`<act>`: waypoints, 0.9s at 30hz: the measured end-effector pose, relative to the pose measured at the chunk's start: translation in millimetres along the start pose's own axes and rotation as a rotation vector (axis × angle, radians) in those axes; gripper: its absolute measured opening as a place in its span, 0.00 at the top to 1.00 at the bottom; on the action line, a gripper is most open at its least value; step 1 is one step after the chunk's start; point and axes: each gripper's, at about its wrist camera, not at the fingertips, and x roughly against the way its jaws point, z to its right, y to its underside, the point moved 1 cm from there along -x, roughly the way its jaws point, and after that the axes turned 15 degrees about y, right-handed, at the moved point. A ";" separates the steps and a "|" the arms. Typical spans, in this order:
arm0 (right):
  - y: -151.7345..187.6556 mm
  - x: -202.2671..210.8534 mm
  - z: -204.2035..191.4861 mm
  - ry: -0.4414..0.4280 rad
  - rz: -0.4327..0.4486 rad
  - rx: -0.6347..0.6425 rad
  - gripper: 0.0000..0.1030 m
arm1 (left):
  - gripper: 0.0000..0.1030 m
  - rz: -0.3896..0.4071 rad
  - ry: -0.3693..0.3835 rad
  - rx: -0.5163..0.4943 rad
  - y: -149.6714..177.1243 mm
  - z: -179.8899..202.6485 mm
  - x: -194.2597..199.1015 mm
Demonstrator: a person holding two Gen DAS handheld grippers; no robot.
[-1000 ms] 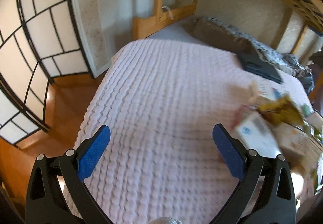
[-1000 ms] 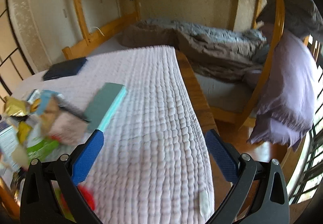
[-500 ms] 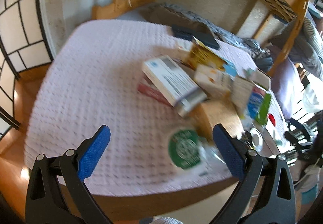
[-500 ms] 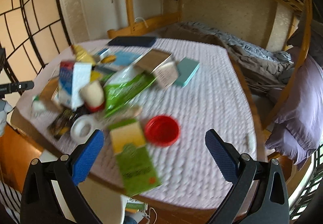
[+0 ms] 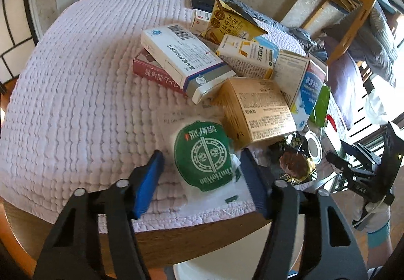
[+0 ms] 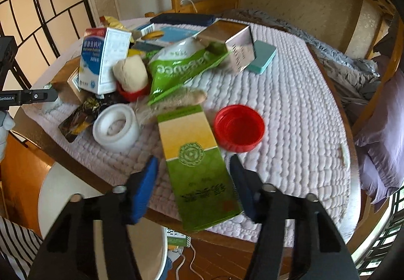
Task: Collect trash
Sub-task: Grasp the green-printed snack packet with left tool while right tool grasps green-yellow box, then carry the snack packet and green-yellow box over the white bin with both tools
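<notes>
Barely started: the whole trash pile still sits on the quilted white cloth (image 5: 75, 93) over the round wooden table (image 6: 35, 136), nothing collected. Left gripper (image 5: 199, 179) jaws closing around a crinkly green-printed wrapper (image 5: 204, 156) at the near edge, pads not touching yet. Right gripper (image 6: 193, 186) jaws closing around a flat green-and-yellow carton (image 6: 197, 166) overhanging the near edge, not pressing. Left to do: stiff cardboard boxes, foil packets, red round lid (image 6: 238, 128), white tape roll (image 6: 116, 127).
</notes>
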 end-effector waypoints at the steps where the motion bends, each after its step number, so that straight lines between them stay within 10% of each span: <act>1: 0.9 -1.7 -0.7 -0.011 -0.009 -0.001 0.58 | 0.48 -0.004 -0.005 -0.008 0.6 0.7 0.2; 27: 13.0 41.1 -13.8 -0.092 0.009 -0.072 0.59 | 0.59 0.046 -0.059 -0.008 32.0 18.5 44.2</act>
